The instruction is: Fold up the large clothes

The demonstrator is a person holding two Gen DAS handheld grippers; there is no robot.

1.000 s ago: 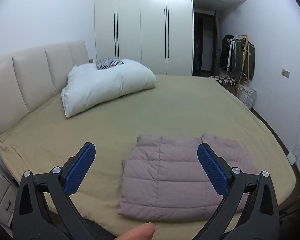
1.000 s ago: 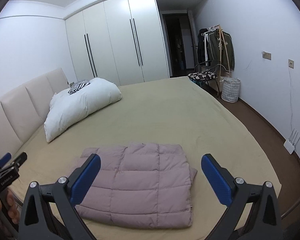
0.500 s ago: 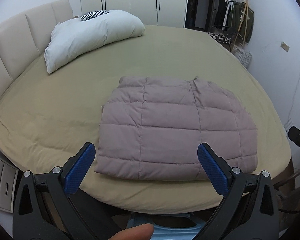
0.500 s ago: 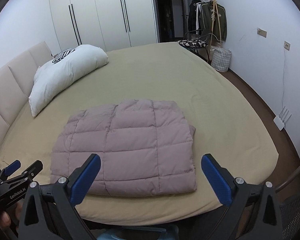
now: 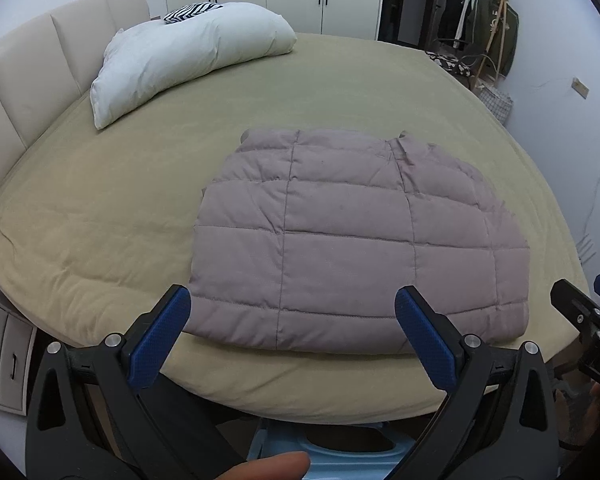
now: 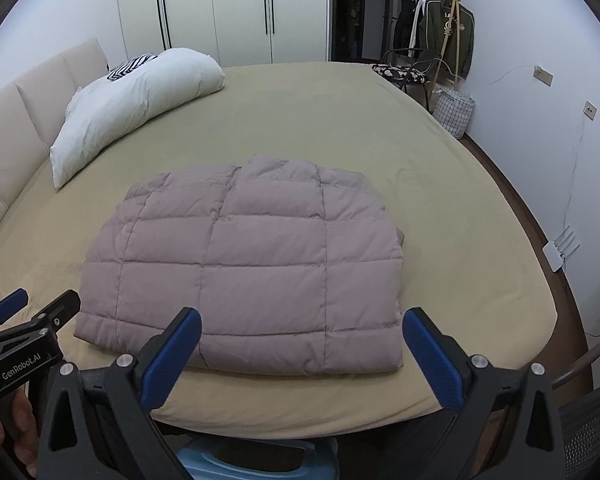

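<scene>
Lying near the bed's [image 5: 100, 208] front edge, the quilted jacket [image 5: 352, 248] is already a flat, squared bundle — set close, I judge, so both tools reach it. The left gripper [image 5: 290, 322] and the right gripper [image 6: 302, 338] hover just short of its near hem, jaws spread wide and holding nothing — probably poised for another fold.

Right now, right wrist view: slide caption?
Open right gripper hovers at the bed edge before a folded mauve quilted jacket.
</scene>
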